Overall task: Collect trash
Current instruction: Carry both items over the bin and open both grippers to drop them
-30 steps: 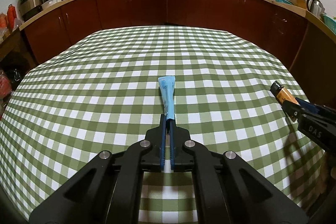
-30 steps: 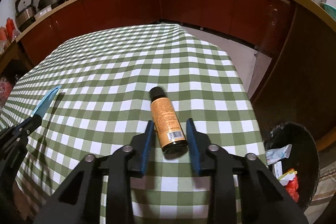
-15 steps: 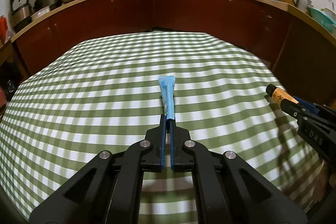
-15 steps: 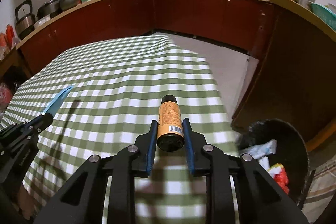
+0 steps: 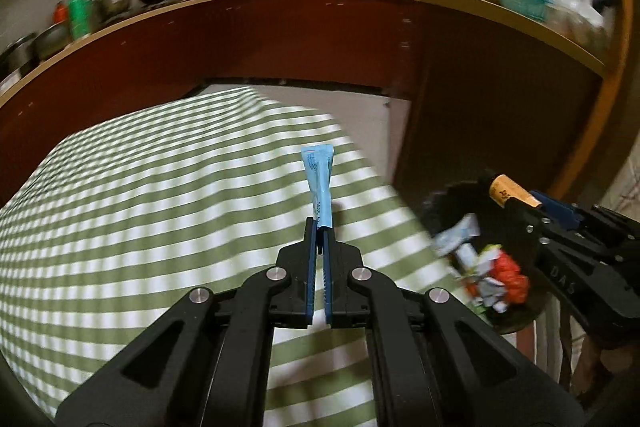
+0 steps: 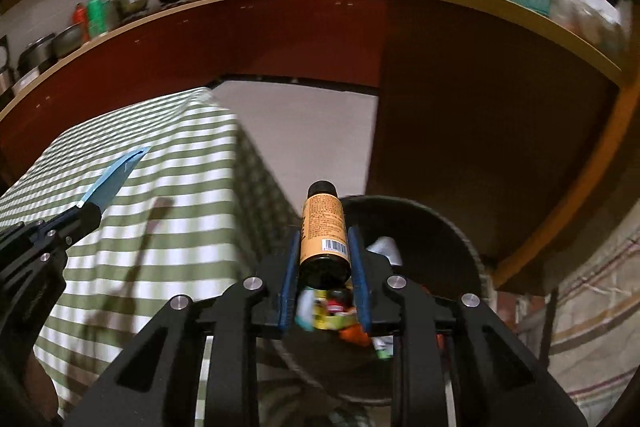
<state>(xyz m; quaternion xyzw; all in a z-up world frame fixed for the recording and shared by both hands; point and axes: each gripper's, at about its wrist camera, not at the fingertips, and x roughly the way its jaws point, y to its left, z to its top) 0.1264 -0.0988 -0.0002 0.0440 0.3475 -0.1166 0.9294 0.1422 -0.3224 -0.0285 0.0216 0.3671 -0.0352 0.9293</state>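
My left gripper point(image 5: 319, 227) is shut on a flat light-blue sachet point(image 5: 319, 183) and holds it in the air above the right part of the green checked table point(image 5: 140, 227). It also shows in the right wrist view point(image 6: 114, 181). My right gripper point(image 6: 324, 239) is shut on a small orange bottle with a black cap point(image 6: 323, 231) and holds it over the black trash bin point(image 6: 448, 227), which holds several wrappers. In the left wrist view the bottle point(image 5: 510, 191) sits above the bin point(image 5: 516, 315).
The table's right edge point(image 6: 240, 187) drops to a bare floor strip point(image 6: 312, 139). Dark red cabinets point(image 6: 280, 43) with a crowded counter run behind and to the right. A patterned cloth point(image 6: 592, 307) hangs at the far right.
Both grippers have swung right and lifted with their loads. The bottle has gone from above the table edge to over the bin. The sachet now nears the table's right edge.
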